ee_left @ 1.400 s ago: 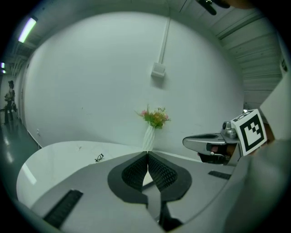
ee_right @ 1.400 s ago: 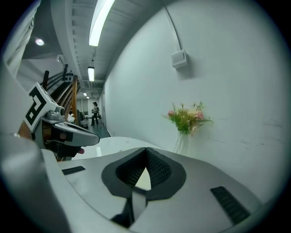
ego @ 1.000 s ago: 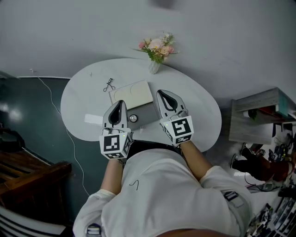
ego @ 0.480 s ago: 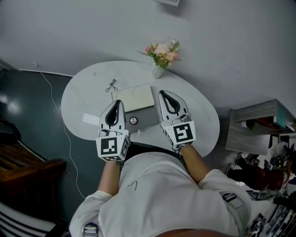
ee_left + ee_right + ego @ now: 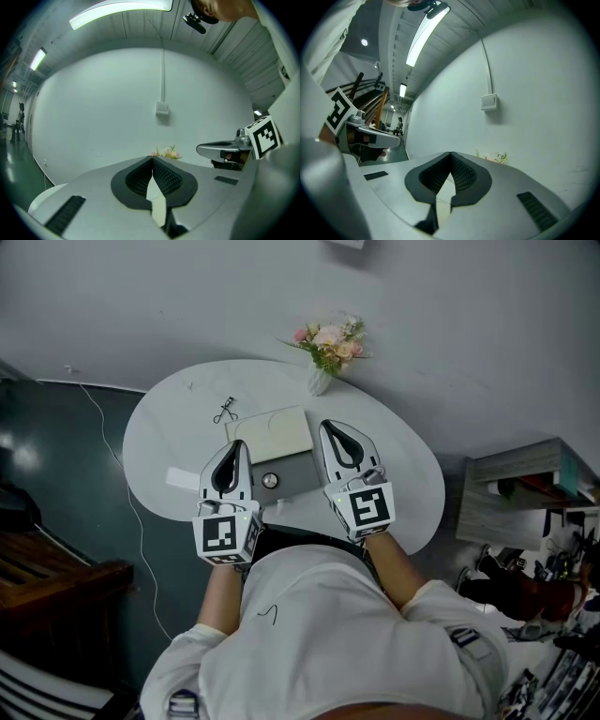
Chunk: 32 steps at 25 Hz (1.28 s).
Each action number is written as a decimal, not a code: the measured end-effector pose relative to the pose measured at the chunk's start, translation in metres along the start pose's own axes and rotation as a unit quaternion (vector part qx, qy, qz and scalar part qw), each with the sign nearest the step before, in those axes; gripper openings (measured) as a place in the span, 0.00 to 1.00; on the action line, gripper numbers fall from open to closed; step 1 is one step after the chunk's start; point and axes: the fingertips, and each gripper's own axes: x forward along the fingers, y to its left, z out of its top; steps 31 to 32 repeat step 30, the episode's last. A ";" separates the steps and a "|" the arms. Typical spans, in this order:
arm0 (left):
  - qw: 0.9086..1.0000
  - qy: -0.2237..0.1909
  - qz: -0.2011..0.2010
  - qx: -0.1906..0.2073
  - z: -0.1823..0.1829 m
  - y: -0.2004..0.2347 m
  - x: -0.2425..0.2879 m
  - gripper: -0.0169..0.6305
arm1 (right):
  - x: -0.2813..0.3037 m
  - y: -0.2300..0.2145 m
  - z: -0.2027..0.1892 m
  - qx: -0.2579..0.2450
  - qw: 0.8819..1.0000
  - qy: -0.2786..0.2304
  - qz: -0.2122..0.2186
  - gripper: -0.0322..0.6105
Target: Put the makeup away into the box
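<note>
One round item inside open box; flowers in vase.

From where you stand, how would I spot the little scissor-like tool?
Look at the white oval table. By the far left corner of the box, as the head view shows it, lies the eyelash curler. It alone is dark, thin and looped; its neighbours are flat and pale.
</note>
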 end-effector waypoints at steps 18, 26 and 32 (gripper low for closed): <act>1.000 0.003 0.009 0.006 -0.003 0.006 -0.012 0.05 | -0.001 0.010 -0.002 -0.016 1.000 0.007 0.013 0.05; 1.000 0.005 0.010 0.005 -0.006 0.009 -0.013 0.05 | 0.000 0.013 -0.003 -0.020 1.000 0.011 0.013 0.05; 1.000 0.004 0.009 0.006 -0.008 0.012 -0.012 0.05 | 0.004 0.013 0.000 -0.024 1.000 0.006 0.008 0.05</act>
